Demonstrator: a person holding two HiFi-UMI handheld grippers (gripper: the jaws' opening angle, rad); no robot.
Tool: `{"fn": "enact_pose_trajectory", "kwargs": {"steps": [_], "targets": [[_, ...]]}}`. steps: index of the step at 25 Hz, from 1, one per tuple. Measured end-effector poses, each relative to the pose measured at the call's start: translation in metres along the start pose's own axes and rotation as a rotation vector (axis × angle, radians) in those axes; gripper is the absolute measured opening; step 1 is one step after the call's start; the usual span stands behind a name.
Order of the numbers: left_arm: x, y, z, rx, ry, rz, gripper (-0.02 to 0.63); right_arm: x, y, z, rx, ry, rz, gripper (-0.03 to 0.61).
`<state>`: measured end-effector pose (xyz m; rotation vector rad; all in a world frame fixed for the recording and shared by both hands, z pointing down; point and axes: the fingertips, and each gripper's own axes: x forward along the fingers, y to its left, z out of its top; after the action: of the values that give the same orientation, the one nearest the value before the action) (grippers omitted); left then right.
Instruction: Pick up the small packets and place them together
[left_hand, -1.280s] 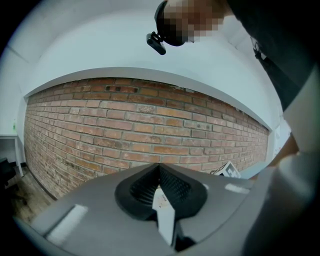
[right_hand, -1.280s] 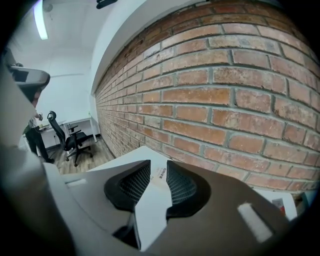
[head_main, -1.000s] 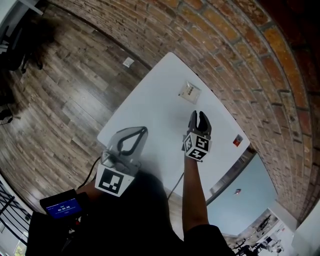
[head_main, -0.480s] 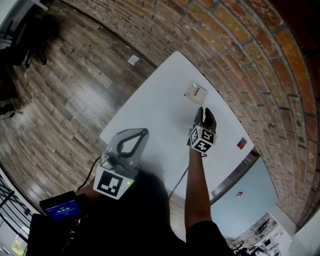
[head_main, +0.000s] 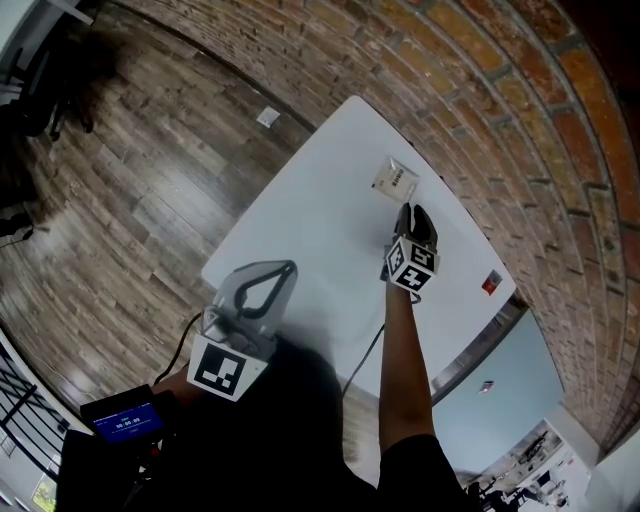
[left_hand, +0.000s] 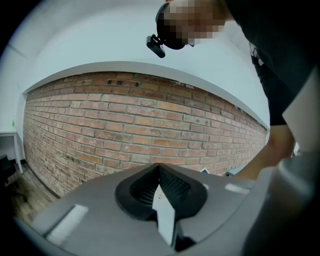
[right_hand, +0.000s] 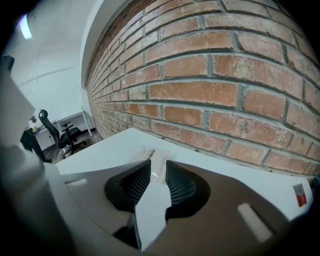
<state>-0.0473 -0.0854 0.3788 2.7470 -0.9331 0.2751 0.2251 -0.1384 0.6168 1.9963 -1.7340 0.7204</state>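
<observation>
Right gripper view: right gripper (right_hand: 156, 165) jaws spread, half-hiding packet (right_hand: 151, 152); left gripper (left_hand: 159, 168) jaws together.

Our black top (head_main: 300, 430), short right sleeve (head_main: 412, 468), pale grey left gripper (head_main: 287, 267), dark right gripper (head_main: 411, 212), black-and-white marker cubes (head_main: 220, 368), thin cable (head_main: 366, 352).

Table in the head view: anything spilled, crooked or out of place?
Nothing spilled or damaged. A clear packet lies flat on the table near the brick wall; a small red item sits alone by the edge.
</observation>
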Motion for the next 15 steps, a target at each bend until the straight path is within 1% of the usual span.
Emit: {"fn": "enact_pose_trajectory", "kwargs": {"steps": [6,15], "targets": [[0.003,-0.002,-0.001,0.019,0.007,-0.023,0.0,0.013,-0.001,-0.011,0.007,0.03,0.005,0.109],[0.002,0.0,-0.001,0.013,0.01,-0.014,0.0,0.021,-0.002,-0.017,0.033,0.055,0.003,0.107]]}}
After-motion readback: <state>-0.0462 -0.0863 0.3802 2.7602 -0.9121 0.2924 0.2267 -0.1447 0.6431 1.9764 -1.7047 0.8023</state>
